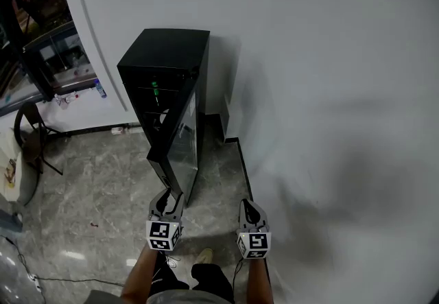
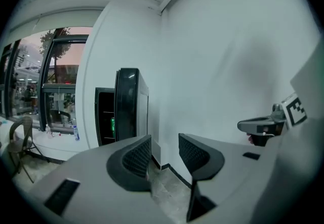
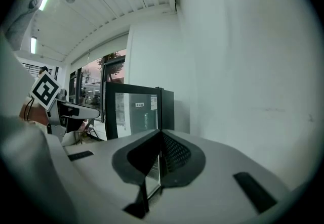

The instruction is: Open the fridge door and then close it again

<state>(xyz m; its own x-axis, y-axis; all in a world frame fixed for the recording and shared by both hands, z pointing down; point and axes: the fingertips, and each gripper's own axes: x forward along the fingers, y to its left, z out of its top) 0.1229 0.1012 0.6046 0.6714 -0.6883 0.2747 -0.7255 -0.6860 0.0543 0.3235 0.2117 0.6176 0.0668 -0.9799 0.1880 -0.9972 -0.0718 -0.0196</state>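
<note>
A black fridge (image 1: 167,55) stands against the white wall, and its glass door (image 1: 182,148) is swung open toward me. A green can (image 1: 155,93) shows on a shelf inside. My left gripper (image 1: 165,204) is just in front of the door's outer edge, open and holding nothing. In the left gripper view the door (image 2: 126,109) is edge-on, some way beyond the left gripper (image 2: 164,142). My right gripper (image 1: 251,213) hangs beside the wall, apart from the fridge. In the right gripper view the right gripper (image 3: 161,134) has its tips together, with the glass door (image 3: 134,112) beyond it.
The white wall (image 1: 329,90) runs close along the right. A dark chair (image 1: 32,132) and a round table (image 1: 15,171) stand at the left. Small bottles (image 1: 100,89) sit by the window base. A cable (image 1: 62,279) lies on the marble floor by the person's feet.
</note>
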